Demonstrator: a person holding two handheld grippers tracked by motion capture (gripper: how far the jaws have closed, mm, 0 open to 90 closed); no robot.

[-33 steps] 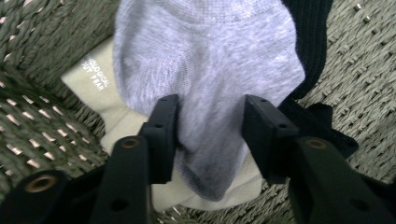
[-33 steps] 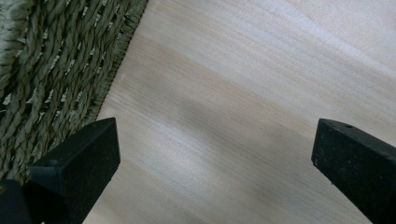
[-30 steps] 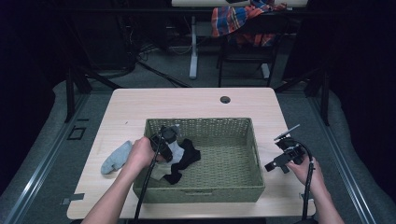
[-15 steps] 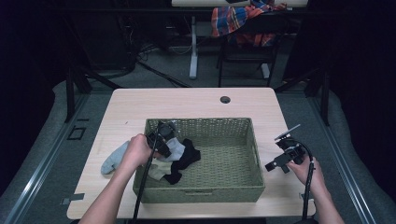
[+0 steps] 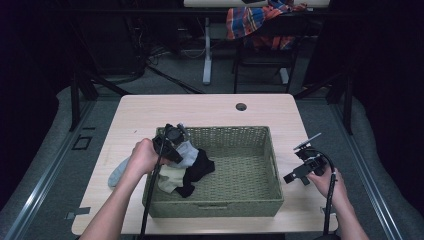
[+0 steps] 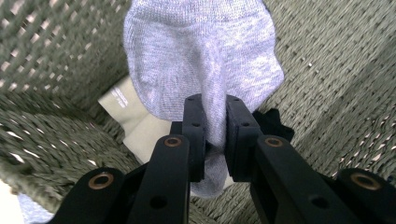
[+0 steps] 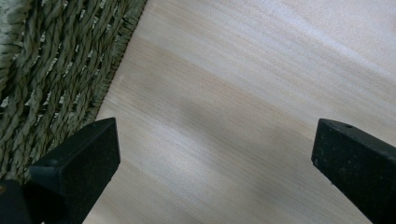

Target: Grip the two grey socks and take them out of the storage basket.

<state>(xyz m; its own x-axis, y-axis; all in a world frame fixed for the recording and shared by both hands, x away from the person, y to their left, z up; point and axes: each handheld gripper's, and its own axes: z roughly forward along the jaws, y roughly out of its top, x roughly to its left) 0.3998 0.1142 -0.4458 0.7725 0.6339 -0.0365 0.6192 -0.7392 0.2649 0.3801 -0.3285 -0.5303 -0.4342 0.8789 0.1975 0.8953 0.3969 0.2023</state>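
A green woven basket (image 5: pixel 220 131) stands in the middle of the wooden table (image 5: pixel 210 107). My left gripper (image 5: pixel 175 146) hangs over the basket's left end, shut on a light grey sock (image 5: pixel 189 153) that dangles from it. In the left gripper view the pads (image 6: pixel 194 122) pinch a fold of this grey sock (image 6: pixel 201 51), which hangs above the basket floor (image 6: pixel 327 70). A black sock (image 5: pixel 201 170) and a beige sock (image 5: pixel 170 180) lie under it in the basket. My right gripper (image 5: pixel 301 160) rests right of the basket, open over bare wood (image 7: pixel 215 149).
Another pale blue-grey sock (image 5: pixel 118 172) lies on the table left of the basket. A round cable hole (image 5: pixel 241 106) sits near the table's far edge. Behind the table stand a chair with a plaid cloth (image 5: pixel 260 20) and desk legs.
My left gripper has risen over the basket's left end, lifting the grey sock off the pile. The right hand and its gripper have stayed where they were.
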